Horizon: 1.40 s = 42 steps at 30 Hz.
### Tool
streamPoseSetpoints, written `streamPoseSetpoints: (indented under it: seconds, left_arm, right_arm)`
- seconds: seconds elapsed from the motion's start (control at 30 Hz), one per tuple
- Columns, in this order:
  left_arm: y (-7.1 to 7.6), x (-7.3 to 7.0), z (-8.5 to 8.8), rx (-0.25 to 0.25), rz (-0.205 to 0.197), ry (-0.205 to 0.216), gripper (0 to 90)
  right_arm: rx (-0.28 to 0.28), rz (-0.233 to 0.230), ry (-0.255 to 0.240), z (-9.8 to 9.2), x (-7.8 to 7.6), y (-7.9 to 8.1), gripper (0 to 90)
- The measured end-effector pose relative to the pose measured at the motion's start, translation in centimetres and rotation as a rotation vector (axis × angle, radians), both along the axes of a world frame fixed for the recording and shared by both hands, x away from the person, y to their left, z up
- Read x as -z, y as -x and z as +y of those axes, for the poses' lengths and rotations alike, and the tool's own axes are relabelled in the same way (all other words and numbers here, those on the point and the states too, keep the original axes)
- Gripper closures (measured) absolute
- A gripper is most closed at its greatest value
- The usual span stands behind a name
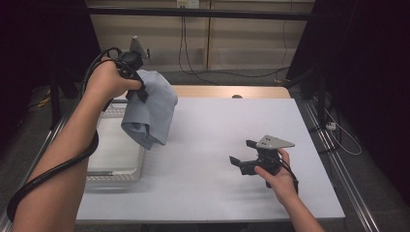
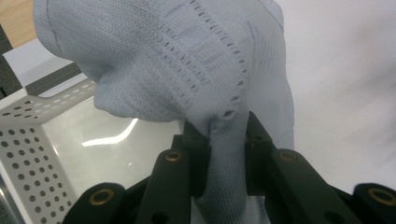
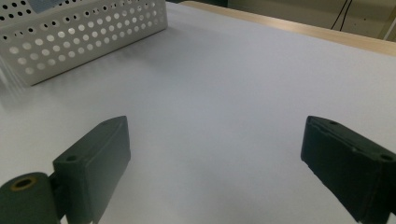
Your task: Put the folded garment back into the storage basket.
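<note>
The left gripper [image 2: 223,140] is clamped on the blue knit cloth [image 1: 153,108] above the white basket [image 1: 116,175]. Lift it fully clear of the rim, then spread it on the table [image 1: 217,145], where the right gripper [image 1: 243,154] waits with jaws wide apart

The pale blue-grey knit cloth [image 1: 152,108] hangs from your left gripper [image 2: 227,140], pinched by one bunched fold between its two black jaws. Seen in the left gripper view, the fabric [image 2: 187,60] is a fine rib knit with a curved line of small eyelet holes running down toward the pinch. From the grip it drapes downward in soft, rounded folds, fully lifted, its lowest corner dangling well below your gripper. It hangs on the side of your left gripper that faces your right gripper [image 1: 241,157], well apart from the latter.
</note>
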<state>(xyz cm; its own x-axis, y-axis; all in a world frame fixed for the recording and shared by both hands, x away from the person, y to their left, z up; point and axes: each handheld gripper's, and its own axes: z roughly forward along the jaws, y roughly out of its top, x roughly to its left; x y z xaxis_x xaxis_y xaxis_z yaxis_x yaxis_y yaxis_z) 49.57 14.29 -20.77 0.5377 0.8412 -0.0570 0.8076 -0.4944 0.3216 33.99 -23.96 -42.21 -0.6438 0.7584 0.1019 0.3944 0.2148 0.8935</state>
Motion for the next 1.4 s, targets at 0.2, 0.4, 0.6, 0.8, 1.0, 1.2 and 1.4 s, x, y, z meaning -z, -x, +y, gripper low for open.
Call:
streamPoseSetpoints:
  seconds: [0.2,0.4,0.6,0.8,1.0,1.2,1.4]
  left_arm:
    - [-0.1,-0.1,0.7,-0.009,0.009,-0.007,76.5]
    - [-0.1,-0.4,1.7,-0.022,0.007,-0.008,76.5]
    - [-0.3,-0.5,2.5,-0.04,0.002,-0.003,76.4]
    - [-0.5,-0.2,3.1,-0.044,0.005,-0.014,76.4]
    - [-0.7,0.0,3.8,-0.055,0.001,-0.008,76.4]
    - [-0.9,0.2,4.6,-0.064,-0.009,-0.011,76.3]
    - [-1.1,0.6,5.3,-0.074,-0.022,-0.022,76.2]
  right_arm:
    - [-0.001,0.0,0.001,0.0,0.0,0.0,7.6]
    - [-0.002,0.0,0.0,0.0,0.0,0.0,7.6]
    - [-0.004,0.002,0.003,0.1,0.0,0.0,7.6]
    - [-0.004,0.003,0.004,0.1,0.1,0.0,7.6]
    - [-0.002,0.002,0.002,0.0,0.0,0.0,7.6]
    - [-0.005,0.004,0.003,0.1,0.1,0.0,7.6]
    - [-0.005,0.005,0.003,0.1,0.1,0.0,7.6]
